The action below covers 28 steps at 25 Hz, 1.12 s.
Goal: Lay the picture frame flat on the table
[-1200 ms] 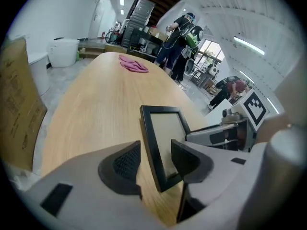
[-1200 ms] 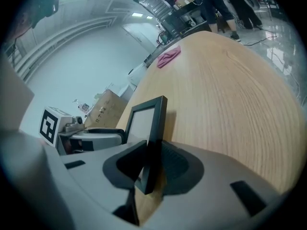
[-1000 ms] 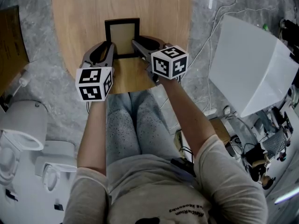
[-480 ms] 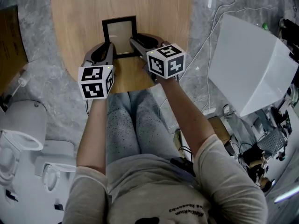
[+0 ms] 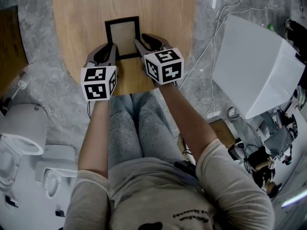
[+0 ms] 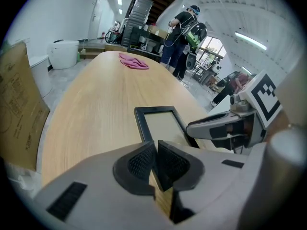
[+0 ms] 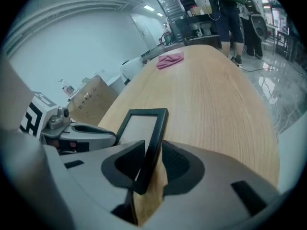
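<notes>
A black picture frame (image 5: 123,35) with a pale insert lies back, nearly flat, on the wooden table (image 5: 158,8) near its front edge. My left gripper (image 5: 108,48) is at its lower left corner. In the left gripper view the jaws (image 6: 154,159) are closing, almost together, with the frame (image 6: 163,126) corner wedged in the narrow gap. My right gripper (image 5: 145,39) is on the lower right corner. In the right gripper view the frame (image 7: 139,128) side bar stands between the pads (image 7: 153,159) and fills the gap there.
A pink cloth (image 6: 134,61) lies at the table's far end, where people stand (image 6: 184,32). A cardboard box (image 6: 19,114) leans left of the table. A big white box (image 5: 254,66), cables and equipment sit on the floor to the right, white fixtures (image 5: 24,128) to the left.
The frame has shifted slightly left and away from me. My right gripper has swung left with it. The left gripper's jaws have narrowed while it stayed almost in place.
</notes>
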### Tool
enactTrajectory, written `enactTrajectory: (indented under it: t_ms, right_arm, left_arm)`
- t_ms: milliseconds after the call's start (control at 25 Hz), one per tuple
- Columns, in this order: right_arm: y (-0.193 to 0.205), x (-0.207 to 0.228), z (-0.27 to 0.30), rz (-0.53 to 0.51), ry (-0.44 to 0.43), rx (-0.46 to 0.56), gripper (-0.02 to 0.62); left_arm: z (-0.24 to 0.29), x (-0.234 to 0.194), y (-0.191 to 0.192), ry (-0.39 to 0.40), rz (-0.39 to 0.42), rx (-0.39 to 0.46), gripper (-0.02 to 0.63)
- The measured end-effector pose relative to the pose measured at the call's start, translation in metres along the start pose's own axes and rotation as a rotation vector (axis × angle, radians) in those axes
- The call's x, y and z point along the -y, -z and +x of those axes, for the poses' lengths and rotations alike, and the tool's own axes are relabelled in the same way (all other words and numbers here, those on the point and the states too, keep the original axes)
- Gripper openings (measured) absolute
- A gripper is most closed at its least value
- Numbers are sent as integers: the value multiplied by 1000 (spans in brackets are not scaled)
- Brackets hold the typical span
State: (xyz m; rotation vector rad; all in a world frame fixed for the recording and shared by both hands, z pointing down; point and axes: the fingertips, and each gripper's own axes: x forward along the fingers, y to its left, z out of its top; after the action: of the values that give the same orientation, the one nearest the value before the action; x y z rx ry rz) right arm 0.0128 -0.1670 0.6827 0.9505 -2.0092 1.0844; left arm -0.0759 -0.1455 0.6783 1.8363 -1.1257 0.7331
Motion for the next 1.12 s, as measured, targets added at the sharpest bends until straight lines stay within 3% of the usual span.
enactTrajectory:
  t_ms: [160, 560, 920, 1120]
  right_arm:
    - [-9, -2, -10, -23, 22, 34, 112]
    - [-41, -29, -57, -78, 39, 125, 17]
    - [-71, -61, -115, -107, 49, 187, 11]
    - [-79, -81, -153, -107, 52, 216, 11]
  left_arm:
    - [-2, -1, -3, -4, -13, 9, 34]
    - [-38, 22, -36, -3, 16, 68, 26]
    - [-96, 55, -72, 5, 81, 152, 9]
    - [-136, 72, -84, -3, 77, 204, 8]
